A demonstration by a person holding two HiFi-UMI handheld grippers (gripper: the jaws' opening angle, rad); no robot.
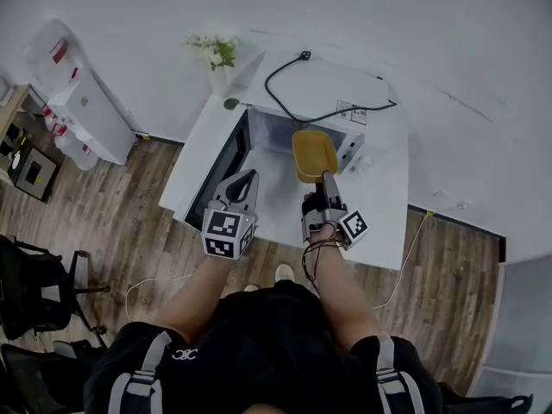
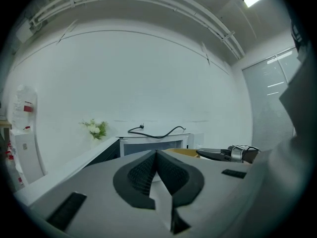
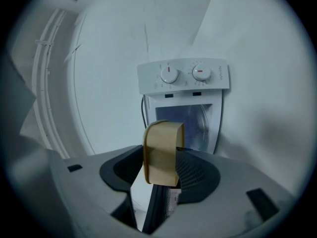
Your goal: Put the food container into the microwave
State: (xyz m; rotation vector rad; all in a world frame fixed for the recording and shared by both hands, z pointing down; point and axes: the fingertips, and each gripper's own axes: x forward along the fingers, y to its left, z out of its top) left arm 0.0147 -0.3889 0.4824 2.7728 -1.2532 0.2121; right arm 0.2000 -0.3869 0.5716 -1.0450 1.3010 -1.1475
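Observation:
A tan food container (image 1: 312, 152) hangs in front of the open microwave (image 1: 345, 84), and my right gripper (image 1: 328, 178) is shut on its near rim. In the right gripper view the container (image 3: 162, 151) stands on edge between the jaws, with the microwave's cavity (image 3: 187, 125) and two dials (image 3: 183, 74) straight behind it. The microwave door (image 1: 222, 158) swings out to the left. My left gripper (image 1: 248, 176) hovers over the white table (image 1: 384, 222) beside that door, shut and holding nothing. The left gripper view shows its pads (image 2: 143, 175) meeting, and the container (image 2: 181, 152) to the right.
A black power cable (image 1: 323, 102) lies on top of the microwave. A small vase of flowers (image 1: 216, 54) stands at the table's back left corner. A white cabinet (image 1: 86, 115) and black chairs (image 1: 34, 291) stand on the wood floor to the left.

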